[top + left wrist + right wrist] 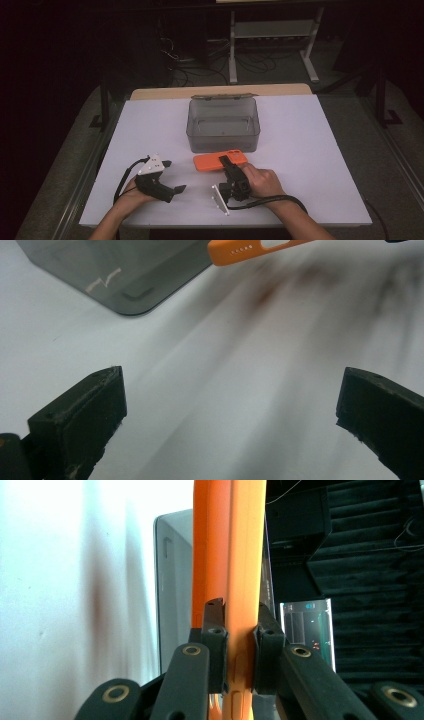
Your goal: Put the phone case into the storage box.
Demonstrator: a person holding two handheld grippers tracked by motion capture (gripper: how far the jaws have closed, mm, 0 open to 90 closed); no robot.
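— Right gripper (226, 161) at lower centre of the high view: what has it got?
— Its jaws are clamped on an orange phone case (220, 161), lifted edge-on just in front of the smoky plastic box (223, 125) at mid-frame.
— And the left gripper (172, 176)?
— Lower left, jaws spread wide, nothing between them, above the white table (310, 150).

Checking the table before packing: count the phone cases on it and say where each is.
1. The orange phone case lies just in front of the grey plastic box, clamped at its near edge by the right gripper. None seen inside the box.
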